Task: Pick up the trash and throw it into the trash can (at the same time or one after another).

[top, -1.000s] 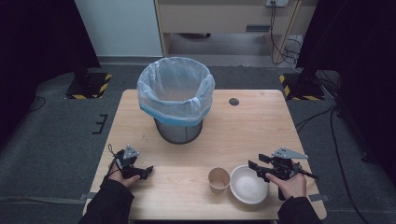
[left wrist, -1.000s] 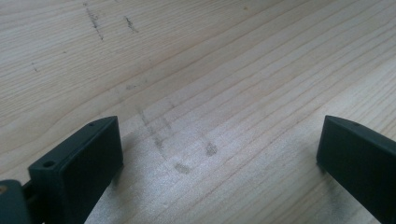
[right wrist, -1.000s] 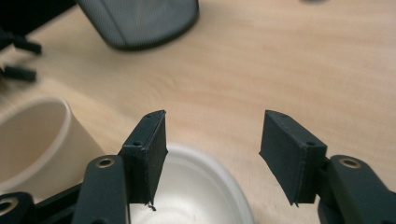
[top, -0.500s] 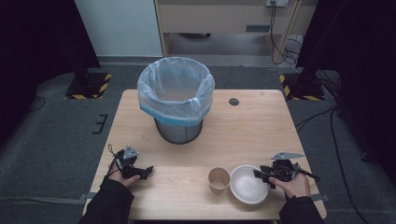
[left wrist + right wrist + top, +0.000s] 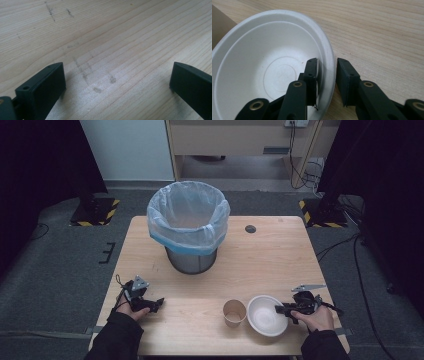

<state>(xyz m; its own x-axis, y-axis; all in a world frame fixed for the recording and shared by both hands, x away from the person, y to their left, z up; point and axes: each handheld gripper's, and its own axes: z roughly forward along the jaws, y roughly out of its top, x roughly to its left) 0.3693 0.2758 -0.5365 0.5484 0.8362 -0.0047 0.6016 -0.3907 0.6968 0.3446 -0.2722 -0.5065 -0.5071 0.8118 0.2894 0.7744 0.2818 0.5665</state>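
Since a second ago, the right tool (image 5: 281,309) has come down toward the near edge of the table (image 5: 280,255) and its jaws have just been closing, with the right rim of the white bowl (image 5: 265,315) between them. From the right gripper view, one jaw sits inside the bowl (image 5: 262,75) against its wall and the other just outside the rim (a thin gap shows on the outer side, so it straddles the rim, not yet pinching). Just left of the bowl stands a brown paper cup (image 5: 234,312), upright and close beside it. At the near left the left tool (image 5: 157,303) rests on the table, jaws spread wide over bare wood. Farther back, left of centre, stands a bin (image 5: 189,227) lined with a pale bag.
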